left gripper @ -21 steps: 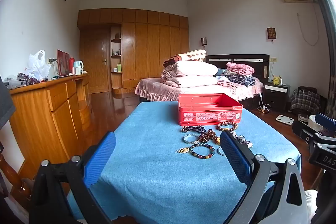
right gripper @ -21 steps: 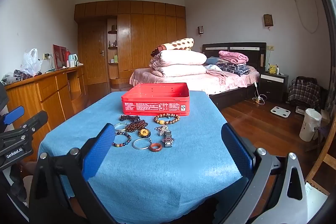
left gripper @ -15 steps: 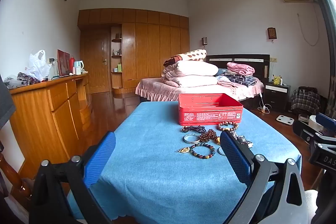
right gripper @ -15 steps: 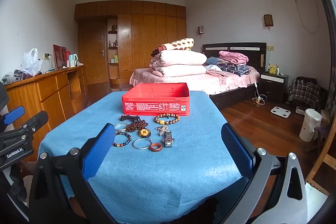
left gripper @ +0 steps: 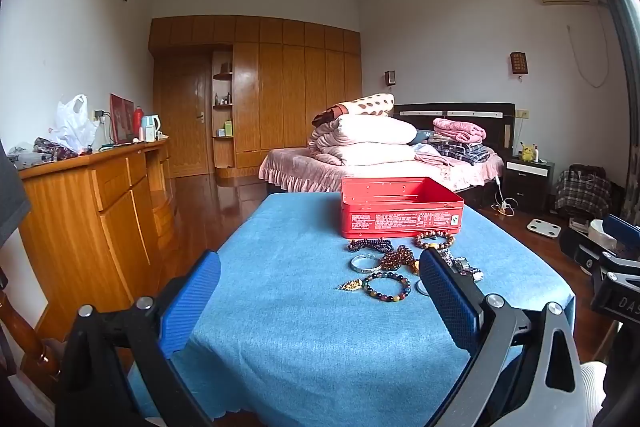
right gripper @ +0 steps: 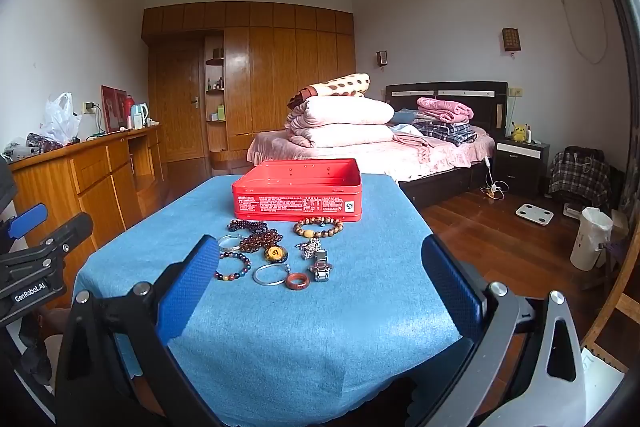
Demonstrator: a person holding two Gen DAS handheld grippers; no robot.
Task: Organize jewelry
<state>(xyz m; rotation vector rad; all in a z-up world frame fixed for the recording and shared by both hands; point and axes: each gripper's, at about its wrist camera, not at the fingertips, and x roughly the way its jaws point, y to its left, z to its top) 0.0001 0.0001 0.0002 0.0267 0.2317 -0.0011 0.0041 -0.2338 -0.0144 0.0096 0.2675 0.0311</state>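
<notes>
We see the worktop (right gripper: 280,339) covered in matt blue cloth with a fuzzy, towel-like nap. The red box (right gripper: 298,201) looks like painted metal, smooth and faintly glossy. The bangle (right gripper: 270,274) shines like polished metal; the beaded bracelet (right gripper: 233,267) is glossy. Each hand-held gripper (right gripper: 320,279) (left gripper: 320,291) has matt black plastic arms and rough-textured blue pads (right gripper: 188,287). The wooden floor (right gripper: 480,231) is highly polished.
</notes>
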